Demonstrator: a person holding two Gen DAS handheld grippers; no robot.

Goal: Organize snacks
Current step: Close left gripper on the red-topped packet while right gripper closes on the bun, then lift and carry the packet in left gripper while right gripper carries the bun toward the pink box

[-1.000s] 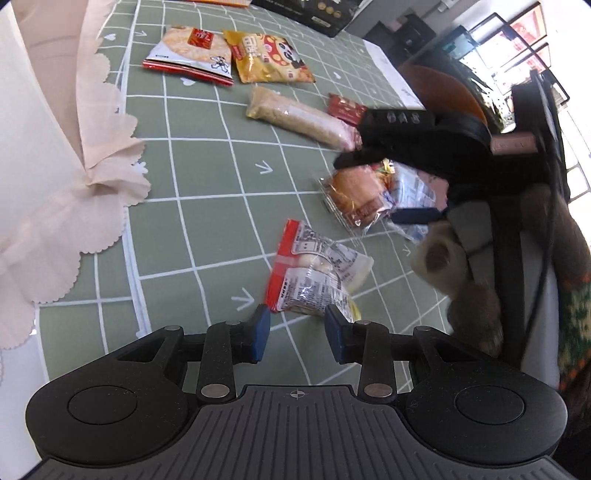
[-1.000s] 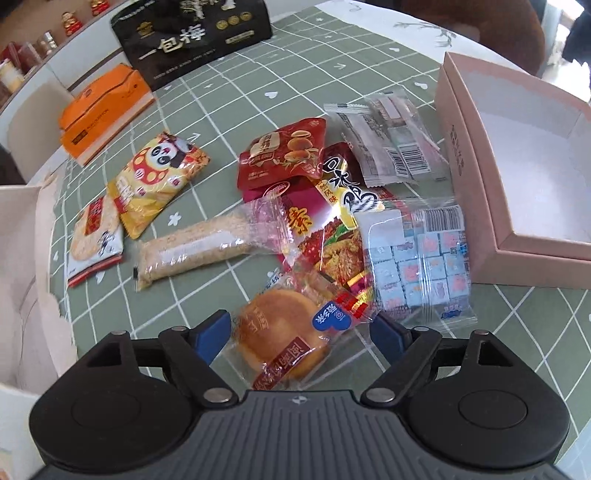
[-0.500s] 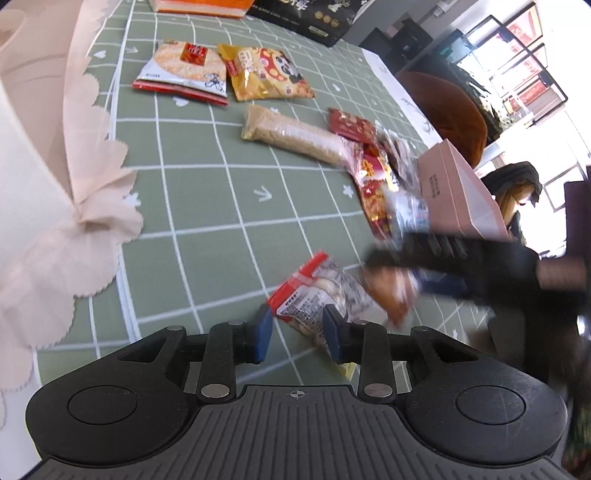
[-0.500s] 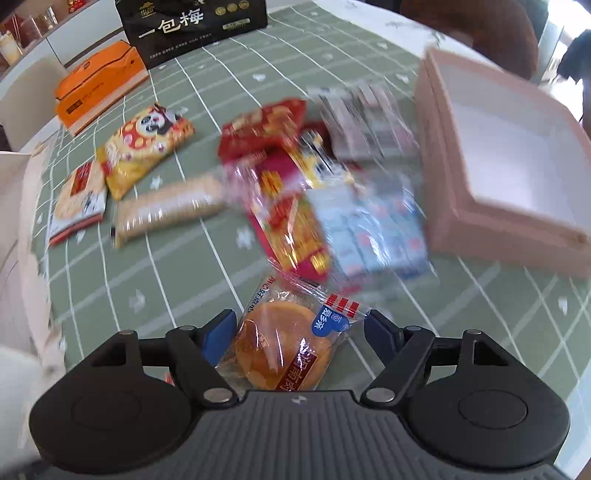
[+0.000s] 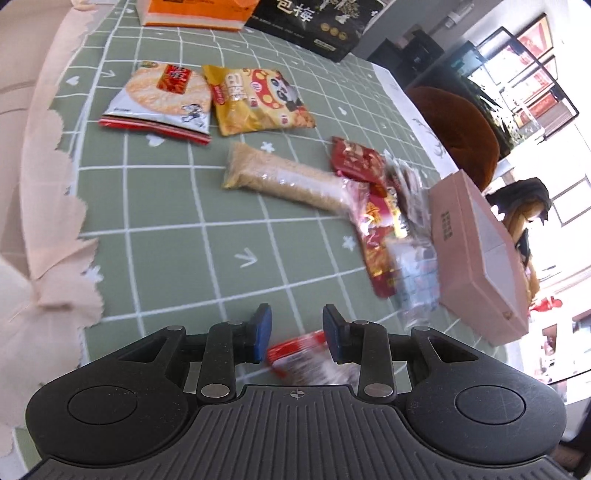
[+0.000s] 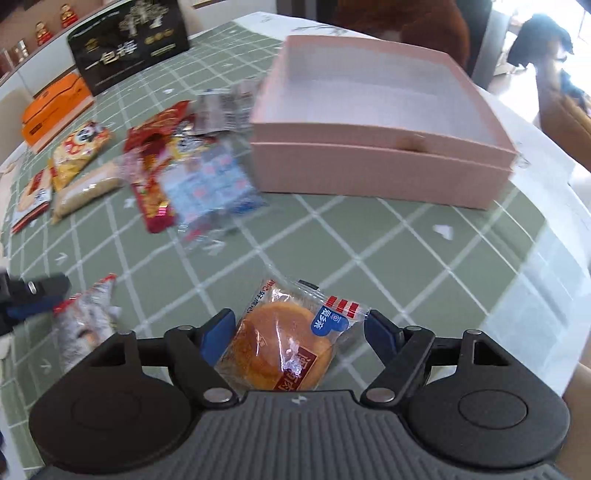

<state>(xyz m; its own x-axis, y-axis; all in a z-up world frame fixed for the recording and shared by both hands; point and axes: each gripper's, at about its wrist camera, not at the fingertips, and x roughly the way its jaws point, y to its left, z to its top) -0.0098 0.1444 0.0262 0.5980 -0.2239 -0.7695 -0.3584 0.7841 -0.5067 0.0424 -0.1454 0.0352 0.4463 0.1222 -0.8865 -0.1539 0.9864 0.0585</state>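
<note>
- Right gripper (image 6: 299, 336) clamps a round golden cake (image 6: 284, 349) in a clear wrapper, above the tablecloth (image 6: 369, 258), near the pink box (image 6: 384, 173).
- Left gripper (image 5: 297, 334) is parted over a red-edged packet (image 5: 306, 356).

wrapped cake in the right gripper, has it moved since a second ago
Yes. The wrapped cake has left the snack pile and come toward the pink box, between the right gripper's fingers.

Each camera sat low behind its own tool and looked forward, close over the green surface (image 5: 177, 206). The left view faced along the surface toward its far edge. The right view faced the pink box (image 6: 373, 173). Both showed that box (image 5: 476, 258), the pile of snacks (image 6: 192, 173) and the black box (image 5: 314, 22).
</note>
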